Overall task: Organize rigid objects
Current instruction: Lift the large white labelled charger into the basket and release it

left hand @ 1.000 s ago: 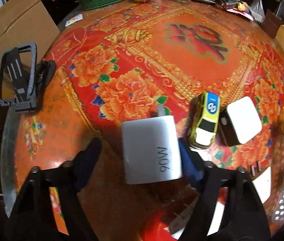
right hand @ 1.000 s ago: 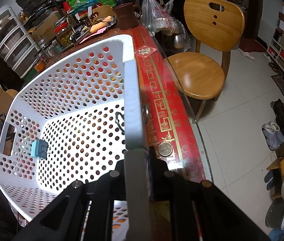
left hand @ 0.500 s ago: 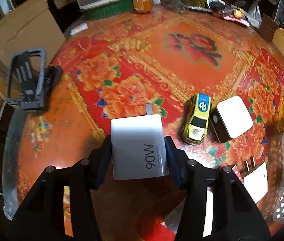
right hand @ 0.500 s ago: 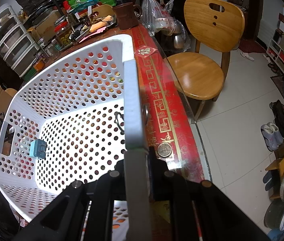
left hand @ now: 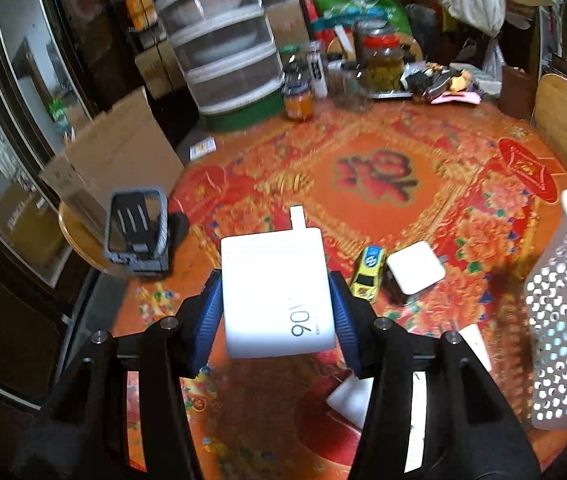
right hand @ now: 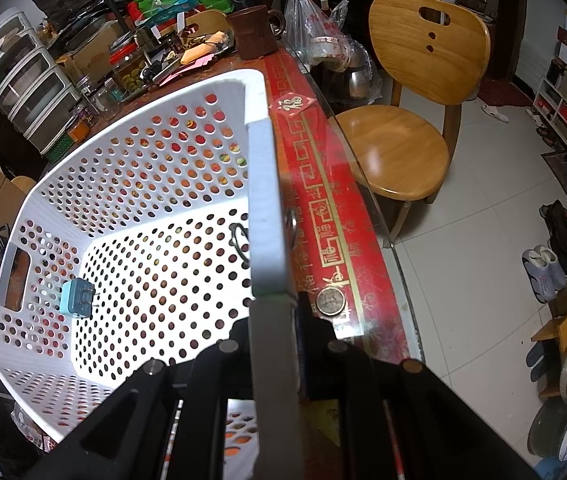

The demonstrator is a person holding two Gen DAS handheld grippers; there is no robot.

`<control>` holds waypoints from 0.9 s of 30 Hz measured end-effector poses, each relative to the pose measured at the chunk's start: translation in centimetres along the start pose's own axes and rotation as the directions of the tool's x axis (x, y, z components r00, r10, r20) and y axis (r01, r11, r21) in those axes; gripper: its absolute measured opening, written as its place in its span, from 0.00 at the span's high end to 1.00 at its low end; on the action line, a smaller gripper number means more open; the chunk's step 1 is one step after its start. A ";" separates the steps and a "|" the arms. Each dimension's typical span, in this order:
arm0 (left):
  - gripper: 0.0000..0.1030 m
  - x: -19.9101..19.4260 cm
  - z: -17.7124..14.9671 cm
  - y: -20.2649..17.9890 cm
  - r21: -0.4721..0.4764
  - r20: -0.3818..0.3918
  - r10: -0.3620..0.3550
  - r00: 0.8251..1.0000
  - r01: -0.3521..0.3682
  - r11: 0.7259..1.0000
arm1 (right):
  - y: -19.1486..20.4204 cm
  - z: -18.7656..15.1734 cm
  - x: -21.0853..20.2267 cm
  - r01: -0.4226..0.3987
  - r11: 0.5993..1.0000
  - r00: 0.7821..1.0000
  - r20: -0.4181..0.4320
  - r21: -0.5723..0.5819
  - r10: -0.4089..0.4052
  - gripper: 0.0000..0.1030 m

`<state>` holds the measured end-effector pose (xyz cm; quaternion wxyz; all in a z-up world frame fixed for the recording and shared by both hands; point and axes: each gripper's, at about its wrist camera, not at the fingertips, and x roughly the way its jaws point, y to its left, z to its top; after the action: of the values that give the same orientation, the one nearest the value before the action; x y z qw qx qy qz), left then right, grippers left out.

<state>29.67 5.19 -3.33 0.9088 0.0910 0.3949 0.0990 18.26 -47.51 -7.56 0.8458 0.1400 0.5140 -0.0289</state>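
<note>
White charger (left hand: 275, 292) fills left claw (left hand: 275, 312); right claw (right hand: 273, 344) grips basket (right hand: 263, 184).

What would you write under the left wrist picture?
Left gripper lifts a white 90W charger above the red table, near the basket.
</note>
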 end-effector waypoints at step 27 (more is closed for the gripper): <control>0.53 -11.7 0.8 -25.1 0.500 -0.034 -0.274 0.961 0.253 0.828 | 0.2 0.0 0.1 -0.005 1.000 1.000 0.001 -0.002 0.005 0.90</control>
<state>25.19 -22.03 -0.72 0.8666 0.2696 0.3977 -0.1344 18.30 -47.35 -7.58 0.8463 0.1406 0.5132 -0.0266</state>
